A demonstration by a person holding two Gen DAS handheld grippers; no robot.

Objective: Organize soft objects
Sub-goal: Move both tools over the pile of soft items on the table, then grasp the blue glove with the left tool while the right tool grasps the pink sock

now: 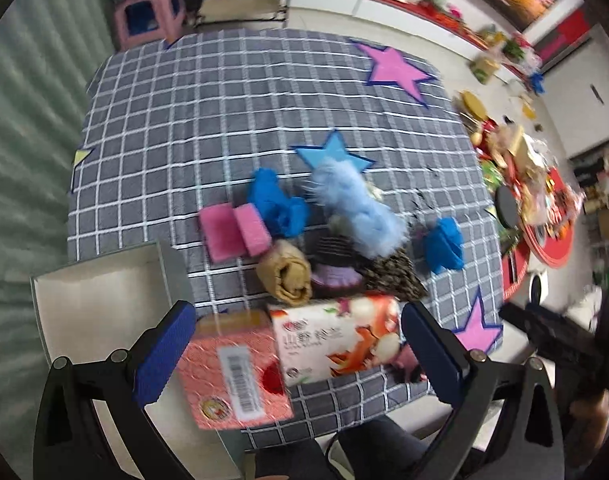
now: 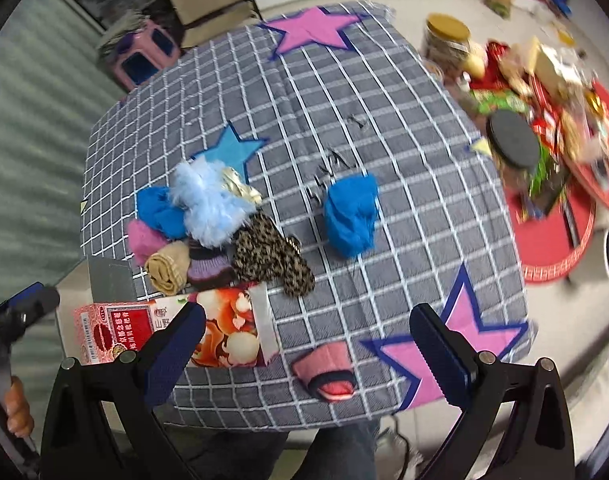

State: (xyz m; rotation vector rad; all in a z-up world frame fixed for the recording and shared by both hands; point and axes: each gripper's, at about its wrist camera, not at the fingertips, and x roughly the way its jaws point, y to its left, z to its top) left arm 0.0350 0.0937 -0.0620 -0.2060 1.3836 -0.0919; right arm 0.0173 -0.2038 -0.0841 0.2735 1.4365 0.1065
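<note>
Soft objects (image 2: 220,232) lie heaped on the checked cloth (image 2: 344,100) beside the boxes (image 1: 336,336), both tongs (image 1: 296,356) (image 2: 308,352) spread wide, gripping nothing.

Far half of checked cloth (image 2: 344,92) left bare, open for passage. Near-left blocked by clustered soft pile (image 2: 224,236) and 2 cartons (image 1: 288,356). Blue bundle (image 2: 350,216) isolated mid-cloth. Pink slipper (image 2: 328,372) lying near front edge.

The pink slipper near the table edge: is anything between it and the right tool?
Nothing visible is in the way. The pink slipper lies alone on the checked cloth, just ahead of the open right tool. The printed box sits off to the left side.
</note>
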